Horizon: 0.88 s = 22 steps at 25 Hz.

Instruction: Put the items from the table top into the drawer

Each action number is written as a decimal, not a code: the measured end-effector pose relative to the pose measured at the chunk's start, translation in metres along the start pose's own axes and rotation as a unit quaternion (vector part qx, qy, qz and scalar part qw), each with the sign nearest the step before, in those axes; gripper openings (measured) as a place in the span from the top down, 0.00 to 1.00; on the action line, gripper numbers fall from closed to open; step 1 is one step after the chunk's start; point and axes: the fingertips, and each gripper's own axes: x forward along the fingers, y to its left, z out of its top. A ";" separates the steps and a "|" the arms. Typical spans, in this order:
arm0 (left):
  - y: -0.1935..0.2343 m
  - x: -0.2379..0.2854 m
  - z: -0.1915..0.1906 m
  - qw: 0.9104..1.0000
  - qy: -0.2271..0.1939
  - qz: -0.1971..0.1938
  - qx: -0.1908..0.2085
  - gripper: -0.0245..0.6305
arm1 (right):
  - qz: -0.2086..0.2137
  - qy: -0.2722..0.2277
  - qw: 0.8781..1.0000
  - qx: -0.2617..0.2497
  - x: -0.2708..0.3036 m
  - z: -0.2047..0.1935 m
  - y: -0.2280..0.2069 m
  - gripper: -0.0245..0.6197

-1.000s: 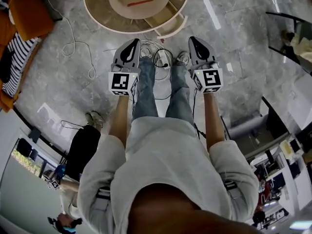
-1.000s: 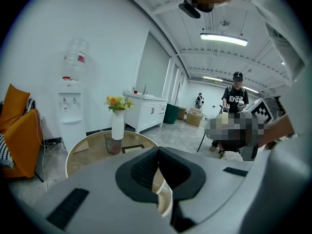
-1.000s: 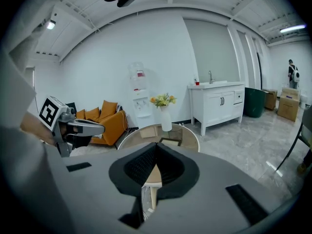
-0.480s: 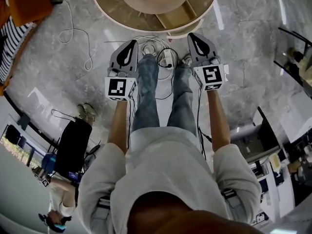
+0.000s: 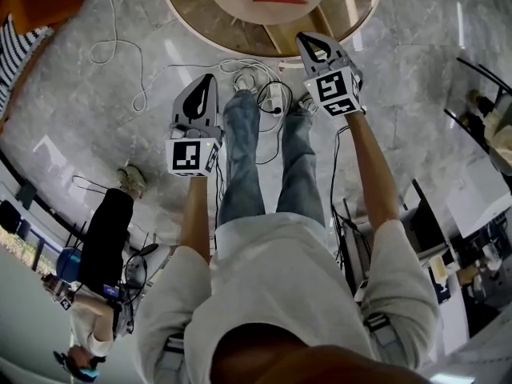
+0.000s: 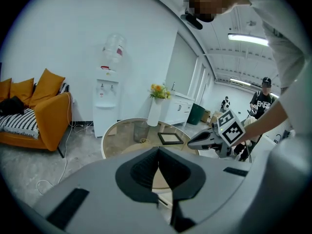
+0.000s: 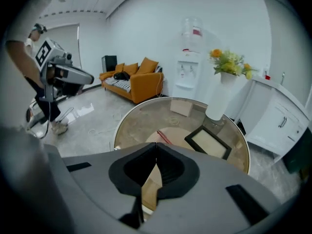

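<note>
The round glass tabletop (image 5: 210, 22) fills the top of the head view, ahead of my knees, and everything I need is on it or under it. At its near edge a pale wooden tray juts toward me; I take it for the drawer (image 5: 278, 35), though I cannot tell how far it is pulled out. Of my two tools, the right gripper (image 5: 306, 38) is the nearer, its tips at the tabletop's near rim just beside that tray, while the left gripper (image 5: 209, 78) hangs well short of the rim, above the floor by my left knee. Both pairs of jaws are pressed together with nothing between them. A white vase (image 7: 218, 101) stands at the far side. The dark picture frame (image 7: 209, 143) lies flat, ahead and to the right of the right jaws. Smallest is the thin red stick (image 7: 164, 136), straight ahead of the right jaws above the pale inner disc, its long axis slanting across their line of reach. I judge the right hand best placed to take it, once its jaws part.
</note>
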 end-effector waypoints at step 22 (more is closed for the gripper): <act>0.057 -0.031 -0.032 0.999 0.009 0.032 -0.031 0.94 | 0.106 0.197 0.942 -0.252 0.140 -0.027 -0.032 0.76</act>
